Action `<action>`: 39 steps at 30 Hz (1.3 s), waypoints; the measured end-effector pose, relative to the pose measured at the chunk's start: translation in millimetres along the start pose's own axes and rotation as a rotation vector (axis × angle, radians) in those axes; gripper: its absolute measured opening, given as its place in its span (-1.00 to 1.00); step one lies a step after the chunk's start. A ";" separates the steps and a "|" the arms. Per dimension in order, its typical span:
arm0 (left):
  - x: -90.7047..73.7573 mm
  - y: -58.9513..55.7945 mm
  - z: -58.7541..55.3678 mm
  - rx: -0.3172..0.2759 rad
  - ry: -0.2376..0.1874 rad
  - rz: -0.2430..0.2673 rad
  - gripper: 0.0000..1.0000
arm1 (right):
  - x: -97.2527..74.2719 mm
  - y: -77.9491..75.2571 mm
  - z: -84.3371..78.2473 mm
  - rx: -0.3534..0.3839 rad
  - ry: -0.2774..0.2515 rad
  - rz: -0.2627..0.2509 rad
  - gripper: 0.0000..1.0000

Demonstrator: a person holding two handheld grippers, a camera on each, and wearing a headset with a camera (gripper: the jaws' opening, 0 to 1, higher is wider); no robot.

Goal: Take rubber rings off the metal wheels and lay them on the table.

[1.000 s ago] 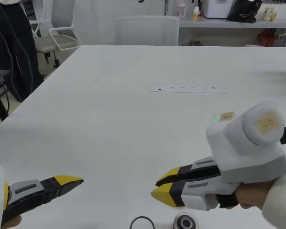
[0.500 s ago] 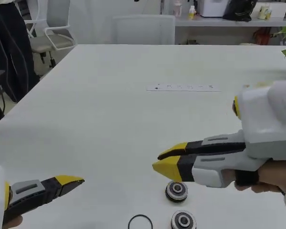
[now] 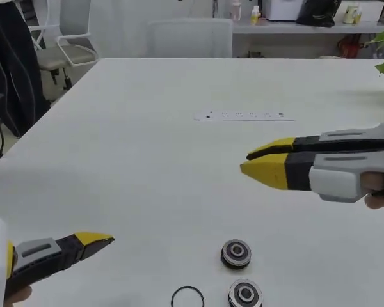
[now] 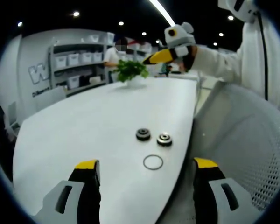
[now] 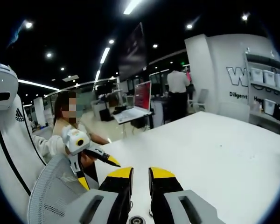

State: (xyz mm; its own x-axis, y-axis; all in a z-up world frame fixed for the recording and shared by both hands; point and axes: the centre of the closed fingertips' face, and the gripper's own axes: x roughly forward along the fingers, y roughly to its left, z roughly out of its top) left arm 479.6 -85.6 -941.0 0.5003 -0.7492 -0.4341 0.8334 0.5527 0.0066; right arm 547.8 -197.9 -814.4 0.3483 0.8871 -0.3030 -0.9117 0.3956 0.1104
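Yellow-tipped right tool (image 3: pixel 244 162) hanging above the surface (image 3: pixel 147 160), jaws all but together, nothing between them. Left tool (image 3: pixel 102 242) low at 8 o'clock, jaws wide apart, empty. Two metal wheels (image 3: pixel 236 253) at 6 o'clock from the right tool; one loose rubber ring (image 3: pixel 187 297) flat at 9 o'clock of the near wheel (image 3: pixel 246 295). Probably between rings: next, steady a wheel and peel off its dark band. White bins (image 4: pixel 77 59) on far shelving, contents unreadable.

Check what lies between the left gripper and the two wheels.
A loose rubber ring lies flat on the table between the open left gripper and the two wheels, as the left gripper view shows.
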 end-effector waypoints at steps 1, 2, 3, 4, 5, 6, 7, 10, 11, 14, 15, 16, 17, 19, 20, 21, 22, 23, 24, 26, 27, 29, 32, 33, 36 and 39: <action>-0.1 0.0 0.2 0.001 0.000 0.000 0.65 | -2.6 -1.6 0.9 -0.001 -0.003 -0.005 -0.79; -0.3 0.1 0.5 0.002 -0.001 0.000 0.65 | -6.8 -3.4 2.3 -0.001 -0.009 -0.011 -0.78; -0.4 0.0 0.8 0.002 -0.001 -0.001 0.65 | -9.4 -4.3 2.9 -0.002 -0.012 -0.014 -0.78; -0.5 0.1 1.1 0.003 -0.001 0.000 0.65 | -11.9 -5.0 3.0 -0.006 -0.012 -0.014 -0.77; -0.7 0.1 1.5 0.005 -0.001 0.000 0.65 | -14.1 -5.6 2.6 -0.012 -0.011 -0.012 -0.76; -0.9 0.2 2.0 0.005 -0.001 0.000 0.65 | -17.6 -6.8 1.1 -0.026 -0.002 -0.010 -0.75; -1.1 0.1 2.7 0.006 -0.001 -0.001 0.65 | -19.7 -8.2 0.3 -0.030 0.000 -0.014 -0.74; -1.4 -0.1 4.0 0.012 0.001 -0.004 0.65 | -26.7 -11.8 -4.2 -0.032 0.007 -0.004 -0.71; -1.6 -0.2 4.4 0.015 0.004 -0.006 0.65 | -28.5 -12.2 -7.6 -0.023 0.013 -0.001 -0.70; -2.7 -0.1 6.8 0.026 0.008 -0.009 0.66 | -30.4 -15.1 -19.4 -0.022 0.043 -0.002 -0.66; -3.2 0.1 8.1 0.029 0.008 -0.010 0.66 | -30.1 -16.5 -25.5 -0.023 0.058 -0.004 -0.65; -4.0 0.7 10.2 0.033 0.007 -0.010 0.66 | -29.1 -16.4 -29.1 -0.021 0.064 -0.003 -0.65; -4.3 1.0 11.6 0.037 0.007 -0.010 0.66 | -27.5 -16.8 -34.7 -0.011 0.077 0.000 -0.64; -5.3 1.4 15.9 0.047 0.006 -0.011 0.67 | -24.2 -17.8 -45.3 -0.001 0.106 0.001 -0.62; -5.9 0.8 19.0 0.053 0.008 -0.015 0.68 | -22.7 -17.8 -49.2 -0.003 0.117 0.004 -0.61; -6.3 0.2 21.0 0.057 0.007 -0.018 0.70 | -21.3 -18.0 -52.9 -0.001 0.128 0.005 -0.60; -7.1 -0.8 24.8 0.070 0.007 -0.024 0.72 | -18.9 -18.3 -58.3 -0.001 0.145 0.006 -0.60; -7.8 -1.3 27.7 0.081 0.006 -0.028 0.72 | -17.3 -18.4 -62.0 -0.003 0.157 0.009 -0.59; -8.7 -1.9 32.3 0.096 0.004 -0.032 0.71 | -15.0 -18.6 -66.8 -0.002 0.171 0.012 -0.59; -10.0 -2.7 40.0 0.114 0.004 -0.042 0.71 | -11.0 -18.4 -74.0 0.002 0.191 0.024 -0.57; -10.5 -3.2 42.3 0.119 0.008 -0.048 0.72 | -9.3 -18.2 -76.2 0.006 0.197 0.028 -0.57; -11.0 -3.2 48.7 0.148 0.018 -0.055 0.75 | -5.6 -16.4 -80.6 0.006 0.214 0.041 -0.56; -11.5 -3.0 59.6 0.195 0.009 -0.056 0.76 | -0.2 -16.0 -87.0 0.012 0.229 0.051 -0.55; -11.8 -5.3 66.4 0.200 -0.001 -0.070 0.77 | 1.5 -16.0 -89.4 0.016 0.231 0.054 -0.55; -12.7 -10.6 79.2 0.219 -0.018 -0.100 0.81 | 6.2 -14.6 -98.1 0.029 0.240 0.065 -0.54; -13.1 -10.5 98.6 0.268 -0.039 -0.102 0.80 | 11.0 -11.5 -118.0 0.043 0.278 0.081 -0.52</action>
State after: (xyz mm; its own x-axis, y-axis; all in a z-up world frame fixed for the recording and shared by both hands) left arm 487.5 -117.6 -846.6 0.4148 -0.8125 -0.4097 0.9097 0.3613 0.2046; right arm 536.4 -220.7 -930.7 0.1961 0.8192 -0.5390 -0.9221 0.3410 0.1828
